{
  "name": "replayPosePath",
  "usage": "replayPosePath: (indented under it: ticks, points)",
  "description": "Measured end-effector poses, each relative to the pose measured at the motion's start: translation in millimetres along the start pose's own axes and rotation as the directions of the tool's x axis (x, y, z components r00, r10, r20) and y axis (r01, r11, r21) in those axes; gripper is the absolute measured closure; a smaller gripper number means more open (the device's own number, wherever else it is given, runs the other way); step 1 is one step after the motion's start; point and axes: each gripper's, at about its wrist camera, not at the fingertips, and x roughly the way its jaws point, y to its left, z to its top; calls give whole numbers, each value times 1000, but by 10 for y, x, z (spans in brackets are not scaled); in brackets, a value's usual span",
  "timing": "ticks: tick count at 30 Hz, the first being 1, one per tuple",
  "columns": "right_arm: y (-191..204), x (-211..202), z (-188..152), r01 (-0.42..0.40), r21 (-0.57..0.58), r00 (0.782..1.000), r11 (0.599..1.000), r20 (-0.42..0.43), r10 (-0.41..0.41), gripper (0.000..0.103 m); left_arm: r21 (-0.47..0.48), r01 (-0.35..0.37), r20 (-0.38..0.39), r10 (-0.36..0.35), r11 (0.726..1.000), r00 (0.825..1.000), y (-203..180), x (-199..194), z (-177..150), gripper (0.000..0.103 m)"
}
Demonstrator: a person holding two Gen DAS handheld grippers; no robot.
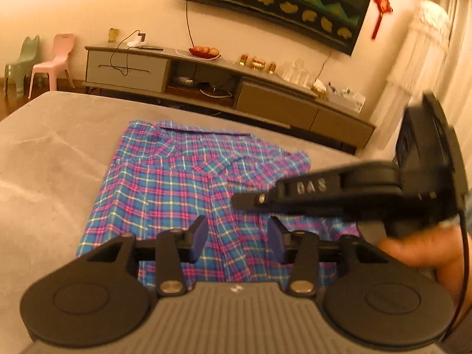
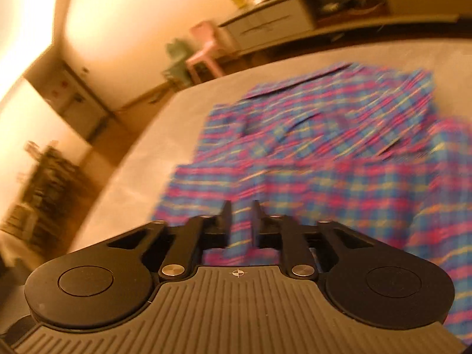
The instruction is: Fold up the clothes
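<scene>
A blue, pink and yellow plaid shirt (image 1: 165, 183) lies flat on a grey padded surface (image 1: 53, 162), with its collar at the far end and a sleeve folded across its right side. My left gripper (image 1: 239, 240) hovers open over the near hem, with nothing between its fingers. My right gripper (image 1: 236, 200) reaches in from the right, above the middle of the shirt, held by a hand (image 1: 413, 253). In the blurred right wrist view, the right gripper (image 2: 241, 218) shows a narrow gap, with the shirt (image 2: 324, 162) seen through it.
A long low TV cabinet (image 1: 265, 94) with a fruit bowl, glassware and cables stands beyond the surface, under a wall-mounted screen (image 1: 274, 0). A pink chair (image 1: 56, 59) and a green chair (image 1: 23, 59) stand at the far left. Bare grey surface lies left of the shirt.
</scene>
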Motion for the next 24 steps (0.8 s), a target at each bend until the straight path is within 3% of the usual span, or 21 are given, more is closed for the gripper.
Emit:
replayPosePath:
  ticks: [1, 4, 6, 7, 8, 14, 16, 19, 21, 22, 23, 24]
  points:
    - [1, 37, 10, 14, -14, 1000, 1000, -5, -14, 69, 3, -3, -8, 3, 1000, 1000, -9, 24, -13, 58]
    - [3, 147, 39, 56, -54, 998, 997, -19, -57, 69, 7, -16, -27, 17, 1000, 1000, -18, 91, -59, 57]
    - [44, 224, 54, 58, -87, 997, 995, -38, -61, 78, 10, -24, -30, 24, 1000, 999, -11, 119, -72, 55]
    - [86, 245, 60, 54, -99, 997, 994, -46, -59, 93, 12, -29, -29, 29, 1000, 999, -6, 126, -73, 53]
    - [126, 264, 66, 50, -110, 997, 993, -52, -56, 101, 14, -33, -26, 34, 999, 999, -2, 130, -73, 52]
    - [260, 82, 63, -48, -81, 999, 996, -29, 46, 103, 54, -73, 31, 71, 996, 997, -64, 134, -64, 47]
    - [313, 1, 44, -69, -89, 997, 994, -29, 67, 103, 70, -77, 53, 73, 995, 996, -78, 140, -50, 53]
    - [353, -51, 51, -34, -123, 999, 992, -13, 33, 103, 76, -82, 47, 79, 994, 996, -70, 209, -41, 56]
    - [340, -41, 102, 84, -159, 996, 984, 36, -79, 97, 73, -83, 39, 81, 994, 996, -50, 236, -44, 55]
    - [334, -38, 115, 124, -179, 992, 976, 47, -117, 88, 77, -84, 37, 81, 993, 996, -53, 235, -52, 53]
    - [309, 2, 136, 156, -194, 988, 969, 48, -149, 67, 85, -86, 37, 84, 993, 996, -67, 235, -61, 51]
    - [284, 45, 156, 186, -209, 983, 960, 47, -180, 61, 94, -91, 39, 87, 991, 995, -87, 236, -68, 48]
